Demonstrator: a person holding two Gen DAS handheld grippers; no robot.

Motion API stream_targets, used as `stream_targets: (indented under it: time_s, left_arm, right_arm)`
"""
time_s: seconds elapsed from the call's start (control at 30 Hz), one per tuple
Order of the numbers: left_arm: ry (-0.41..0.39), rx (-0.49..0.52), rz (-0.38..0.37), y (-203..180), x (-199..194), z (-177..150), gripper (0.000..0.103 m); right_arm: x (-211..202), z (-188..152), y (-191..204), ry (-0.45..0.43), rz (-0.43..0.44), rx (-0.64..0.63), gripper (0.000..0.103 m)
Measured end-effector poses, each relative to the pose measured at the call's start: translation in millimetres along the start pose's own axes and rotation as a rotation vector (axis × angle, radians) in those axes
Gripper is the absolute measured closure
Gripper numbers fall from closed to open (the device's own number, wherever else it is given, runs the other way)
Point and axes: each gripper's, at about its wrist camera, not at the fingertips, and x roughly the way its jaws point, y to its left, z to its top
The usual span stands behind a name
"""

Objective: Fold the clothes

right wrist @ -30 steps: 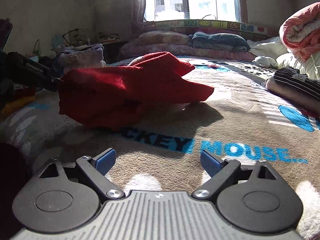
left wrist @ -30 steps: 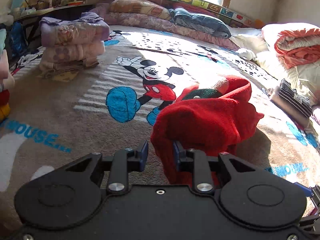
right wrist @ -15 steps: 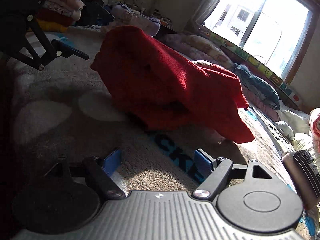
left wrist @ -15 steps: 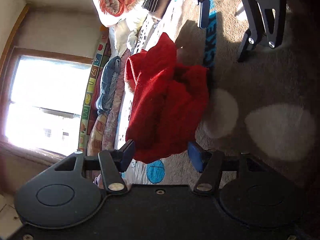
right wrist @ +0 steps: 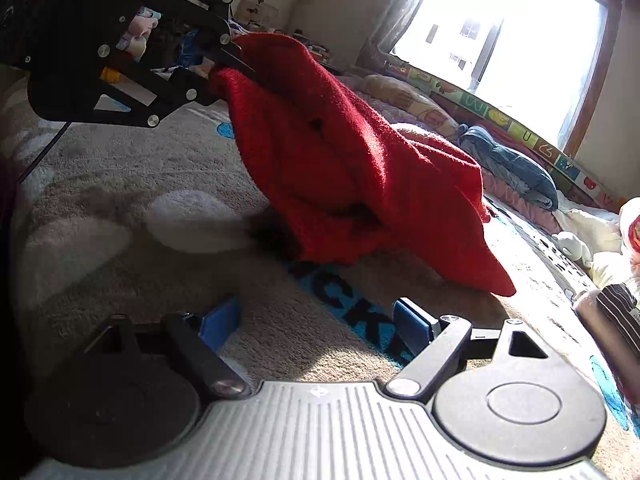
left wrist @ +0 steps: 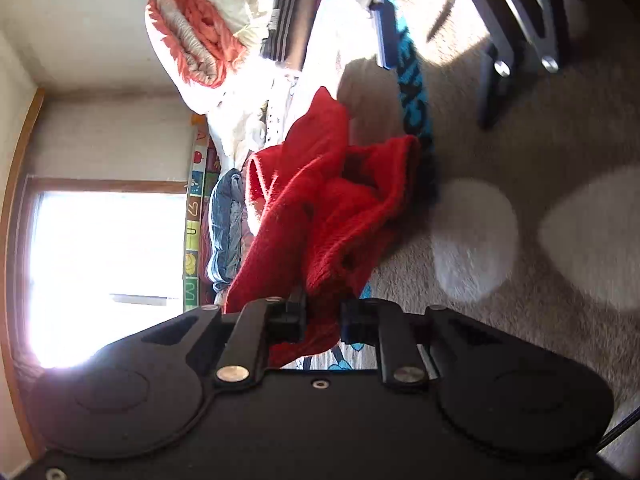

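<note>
A red knit garment [left wrist: 332,208] lies bunched on the beige cartoon blanket [left wrist: 520,152], one edge lifted off it. My left gripper [left wrist: 324,317] is rolled onto its side and shut on that raised edge, with red cloth pinched between its fingers. From the right wrist view, the left gripper [right wrist: 218,66] holds the garment [right wrist: 340,152] at its upper left corner, and the rest drapes down to the right. My right gripper [right wrist: 316,324] is open, low over the blanket [right wrist: 120,168] just short of the garment, nothing between its blue pads [right wrist: 412,324]. The right gripper [left wrist: 460,20] also shows at the top of the left wrist view.
A rolled coral-and-white blanket [left wrist: 192,36] and a folded striped garment [right wrist: 618,308] lie at the far side. Pillows and a blue folded item [right wrist: 516,168] line the wall under the bright window [right wrist: 520,40]. Stacked clothes sit behind the left gripper.
The left gripper rolled sideways, opened around the garment's edge, then shut on it and raised it. The right gripper stayed open and tilted toward the garment.
</note>
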Motion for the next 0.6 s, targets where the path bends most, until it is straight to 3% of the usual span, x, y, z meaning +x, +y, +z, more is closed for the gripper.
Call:
stream_targets:
  time_s: [0.07, 0.23, 0.33, 0.6]
  left_arm:
    - [-0.014, -0.176, -0.004, 30, -6, 14, 0.092]
    - [-0.051, -0.439, -0.046, 87, -20, 41, 0.092]
    - [-0.055, -0.530, -0.055, 112, -25, 56, 0.092]
    - [-0.075, -0.706, -0.064, 149, -62, 71, 0.092]
  right_arm:
    - [-5, 5, 2, -0.023, -0.035, -0.027, 0.020]
    - [-19, 22, -2, -0.109, -0.079, -0.085, 0.021]
    - [-22, 31, -3, -0.135, -0.074, -0.136, 0.033]
    - [-43, 55, -3, -0.219, -0.031, -0.151, 0.036]
